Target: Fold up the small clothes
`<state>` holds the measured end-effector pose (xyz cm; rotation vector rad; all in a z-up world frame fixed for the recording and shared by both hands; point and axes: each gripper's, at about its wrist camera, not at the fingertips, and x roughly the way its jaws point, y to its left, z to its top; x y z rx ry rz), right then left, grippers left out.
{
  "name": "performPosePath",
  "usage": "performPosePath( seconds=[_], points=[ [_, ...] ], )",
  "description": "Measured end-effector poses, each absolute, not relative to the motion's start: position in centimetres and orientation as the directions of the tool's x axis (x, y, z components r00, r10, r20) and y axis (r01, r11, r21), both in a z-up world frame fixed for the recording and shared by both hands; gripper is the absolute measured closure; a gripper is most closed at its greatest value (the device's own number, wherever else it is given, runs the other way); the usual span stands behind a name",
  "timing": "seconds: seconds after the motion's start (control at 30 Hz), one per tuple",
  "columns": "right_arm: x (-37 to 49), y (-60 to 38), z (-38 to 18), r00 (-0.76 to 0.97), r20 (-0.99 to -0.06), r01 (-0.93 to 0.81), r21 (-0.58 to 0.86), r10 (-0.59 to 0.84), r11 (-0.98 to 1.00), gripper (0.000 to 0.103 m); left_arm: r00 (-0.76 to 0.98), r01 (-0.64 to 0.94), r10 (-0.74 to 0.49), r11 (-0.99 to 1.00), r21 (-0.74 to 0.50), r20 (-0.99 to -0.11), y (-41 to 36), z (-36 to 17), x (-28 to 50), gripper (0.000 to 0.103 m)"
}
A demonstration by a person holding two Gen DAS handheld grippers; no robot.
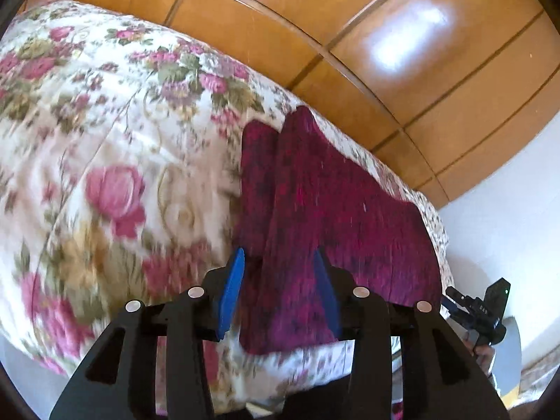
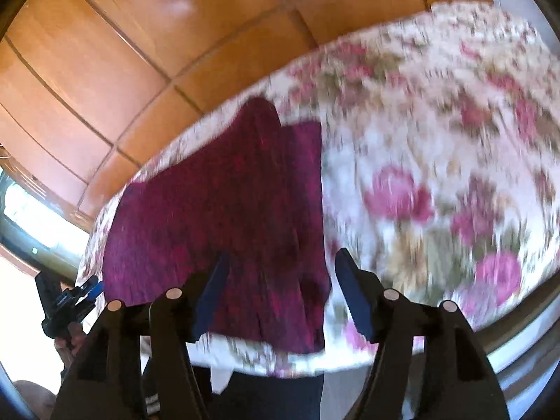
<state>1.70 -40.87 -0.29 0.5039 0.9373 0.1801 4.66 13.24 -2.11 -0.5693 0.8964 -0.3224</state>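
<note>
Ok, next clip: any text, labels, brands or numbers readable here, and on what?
Right gripper body, seen from the left wrist view: small white marks, too small to read.
Maroon garment: no tag or print visible.
Floral bedspread: pattern only, no text.

1. Ahead of both grippers stretches a bed under a floral bedspread [image 1: 115,161].
2. Beyond it stands a glossy wooden panelled wardrobe [image 1: 350,35], catching bright glare.
3. Far left of the right gripper, daylight enters a window [image 2: 24,206].
</note>
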Motion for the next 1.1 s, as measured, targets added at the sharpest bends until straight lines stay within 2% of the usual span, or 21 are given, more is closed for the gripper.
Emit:
performPosePath(
  seconds=[0.13,0.23,0.27,0.3,0.37,0.47,0.57,0.63,0.73,0.8,0.83,0.9,1.1],
  points=[
    [5.5,-39.6,-0.8,0.578,-0.748,0.074,0.447,0.327,0.892,0.042,0.589,0.047,-0.486,0.818,-0.573,-0.645,12.5,-1.7,7.2,0.063],
    [7.5,-38.5,-1.7,0.552,-0.763,0.048,0.433,0.337,0.9,0.058,0.571,0.047,-0.503,0.809,-0.586,-0.649,11.8,-2.4,9.4,0.064],
    [7.9,-37.9,-1.8,0.547,-0.773,0.043,0.41,0.322,0.911,0.069,0.55,0.047,-0.516,0.804,-0.593,-0.656,11.5,-3.0,10.2,0.079],
    [8.3,-37.7,-1.7,0.551,-0.777,0.037,0.39,0.307,0.92,0.078,0.545,0.041,-0.508,0.811,-0.584,-0.667,11.3,-3.2,10.4,0.086],
    [8.4,-37.4,-0.5,0.584,-0.767,0.02,0.342,0.266,0.94,0.087,0.57,0.044,-0.49,0.819,-0.571,-0.659,11.2,-3.0,10.4,0.089],
    [8.1,-37.8,0.4,0.619,-0.759,0.043,0.291,0.204,0.956,0.09,0.596,0.044,-0.446,0.849,-0.527,-0.668,10.9,-2.5,10.1,0.09],
    [8.6,-37.2,-3.0,0.56,-0.819,0.067,0.19,0.121,0.979,0.09,0.584,0.02,-0.396,0.88,-0.474,-0.709,10.4,-3.9,10.0,0.09],
    [8.8,-37.3,-4.5,0.557,-0.82,0.091,0.214,0.128,0.973,0.089,0.576,0.012,-0.368,0.896,-0.443,-0.73,9.8,-5.2,9.8,0.09],
    [8.5,-37.6,-4.3,0.573,-0.809,0.114,0.233,0.127,0.966,0.085,0.607,0.027,-0.331,0.917,-0.398,-0.722,9.6,-3.8,9.2,0.086],
    [8.3,-37.7,-4.1,0.579,-0.809,0.124,0.21,0.101,0.97,0.071,0.633,0.041,-0.292,0.937,-0.346,-0.717,9.2,-2.5,9.3,0.074],
    [8.1,-37.7,-3.8,0.584,-0.808,0.133,0.196,0.083,0.972,0.066,0.64,0.041,-0.269,0.947,-0.318,-0.72,9.1,-2.0,9.5,0.072],
    [7.7,-37.8,-2.8,0.599,-0.798,0.149,0.184,0.06,0.972,0.047,0.649,0.034,-0.238,0.958,-0.285,-0.722,9.3,-1.2,10.1,0.07],
    [7.1,-36.1,0.4,0.663,-0.749,0.139,0.129,0.005,0.982,0.028,0.665,0.008,-0.159,0.978,-0.206,-0.73,9.4,0.1,11.5,0.07]
  ],
)
